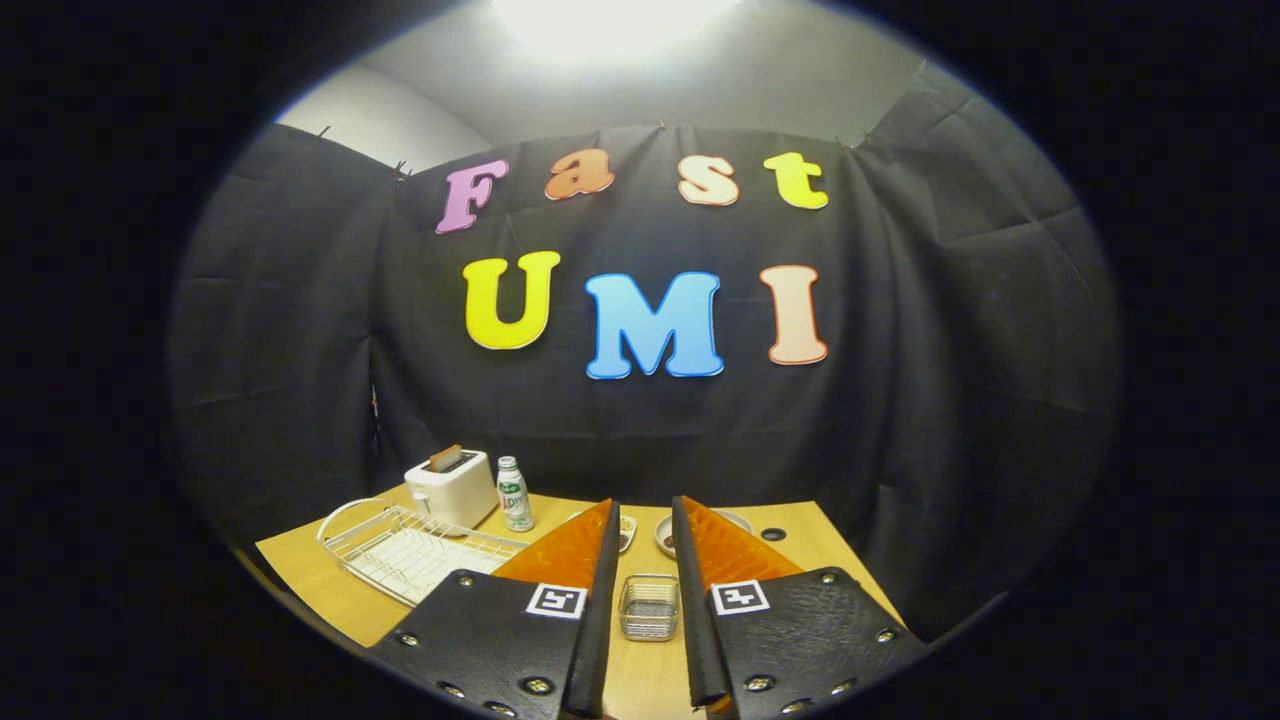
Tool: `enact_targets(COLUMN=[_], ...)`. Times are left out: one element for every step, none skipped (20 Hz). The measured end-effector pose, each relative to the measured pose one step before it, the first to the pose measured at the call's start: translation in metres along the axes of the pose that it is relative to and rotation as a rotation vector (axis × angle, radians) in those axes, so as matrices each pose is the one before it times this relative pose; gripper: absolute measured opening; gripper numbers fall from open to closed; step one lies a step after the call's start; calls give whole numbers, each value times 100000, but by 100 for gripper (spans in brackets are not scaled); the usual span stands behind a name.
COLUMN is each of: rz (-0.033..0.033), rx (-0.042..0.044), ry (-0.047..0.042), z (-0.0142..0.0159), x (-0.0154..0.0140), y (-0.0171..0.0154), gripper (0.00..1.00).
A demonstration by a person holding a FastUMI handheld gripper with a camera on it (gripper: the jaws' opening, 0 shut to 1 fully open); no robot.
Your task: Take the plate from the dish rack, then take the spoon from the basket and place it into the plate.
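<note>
Hovering fingers [645, 520] apart, small wire mesh basket [649, 606] between them, white wire dish rack [410, 548] on wooden table [330, 590]

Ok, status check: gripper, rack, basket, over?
Gripper open, empty, above the table. Small wire mesh basket between the fingers, below. White wire dish rack beside them, no plate seen. Path clear.

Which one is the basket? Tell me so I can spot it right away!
Find the wooden table in front of the black cloth wall. At its near edge, look between the open claw fingers: a small wire-mesh basket sits there by itself. It is square and tiny, unlike the big white dish rack lying further left beside the toaster.
</note>
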State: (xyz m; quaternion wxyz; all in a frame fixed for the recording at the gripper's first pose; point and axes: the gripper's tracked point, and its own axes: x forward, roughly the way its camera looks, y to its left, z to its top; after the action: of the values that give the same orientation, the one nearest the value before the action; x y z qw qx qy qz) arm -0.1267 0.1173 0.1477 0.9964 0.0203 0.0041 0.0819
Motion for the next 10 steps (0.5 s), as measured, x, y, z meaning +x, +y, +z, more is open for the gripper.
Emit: enact_targets(rz=[-1410,-2618,-3111,-997,-389,-826,-664,-76,-742,-334], rx=[-139,-724,-1423,-823,-561,-278,30,30,-215,-88], ry=[-339,-537,-1082,-1405,-647,-171,-609,-588,410,619], z=[147,52,288,-127,-158,-380,-202,-199,-362,-630], x=[-134,-1073,-381,873,-156,-82,23,-32,98,204], y=[-715,-900,-1168,-675,-390,-531,-605,-445,-545,-519], gripper=[31,53,74,95,95,95,95,95,95,95])
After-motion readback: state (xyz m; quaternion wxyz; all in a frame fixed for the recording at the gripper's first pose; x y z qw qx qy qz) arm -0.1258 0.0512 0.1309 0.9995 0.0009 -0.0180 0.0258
